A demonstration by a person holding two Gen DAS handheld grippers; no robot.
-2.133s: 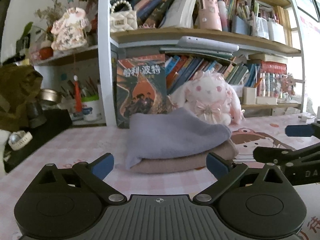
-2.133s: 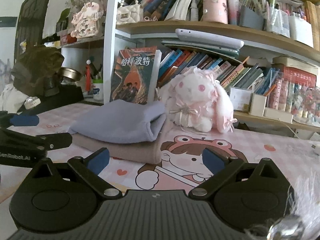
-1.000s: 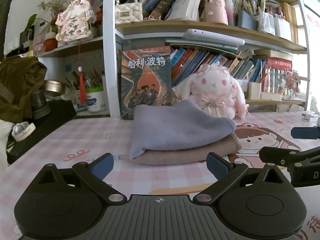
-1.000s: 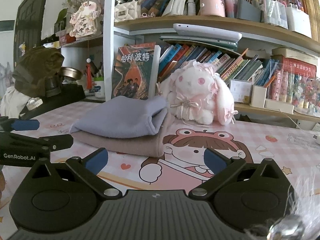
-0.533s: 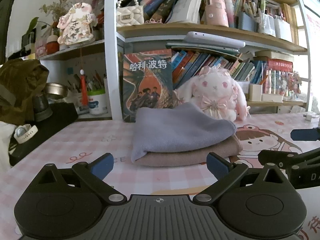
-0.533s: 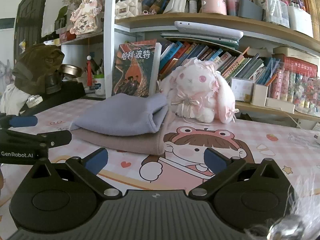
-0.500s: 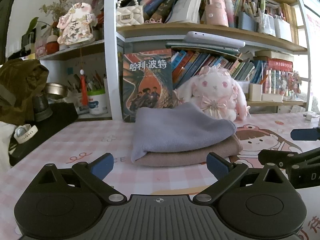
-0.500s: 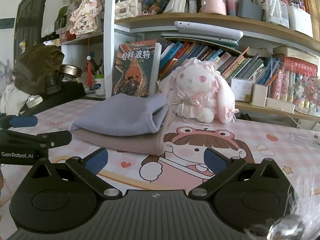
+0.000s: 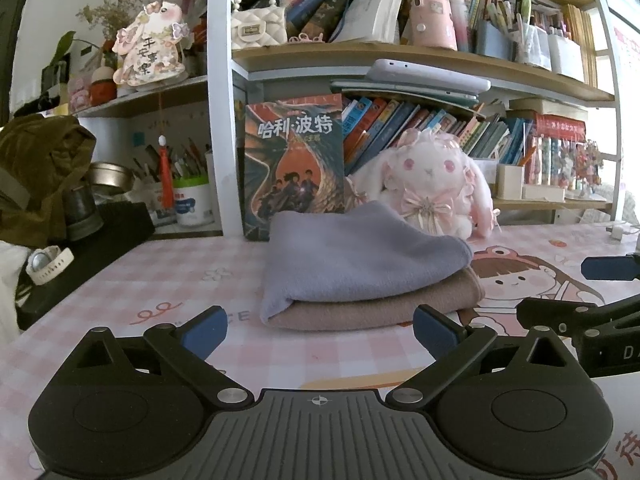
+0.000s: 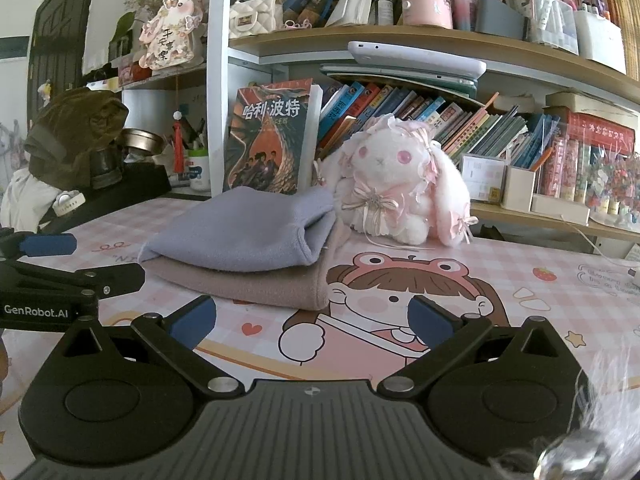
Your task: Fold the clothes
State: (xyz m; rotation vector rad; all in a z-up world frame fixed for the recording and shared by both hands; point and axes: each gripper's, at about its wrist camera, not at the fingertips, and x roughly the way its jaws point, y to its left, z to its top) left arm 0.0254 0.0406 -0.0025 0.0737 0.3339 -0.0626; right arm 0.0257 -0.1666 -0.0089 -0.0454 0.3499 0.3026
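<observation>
Both tongs, left tongs point(image 9: 318, 330) and right tongs point(image 10: 312, 318), gape empty, short of the folded lilac garment point(image 9: 356, 260) stacked on the tan garment point(image 9: 384, 308) on the surface point(image 9: 160, 280); the plush rabbit point(image 9: 432, 188) hides the stack's rear edge.

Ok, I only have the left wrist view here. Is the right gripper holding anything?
Observer: No. The right gripper has its fingers spread wide, with nothing between them.
Operator: What does the lilac piece's right end look like from there?
Observer: In the right wrist view, the lilac garment shows an open mouth at that end, with its layers gaping slightly above the brown garment.
</observation>
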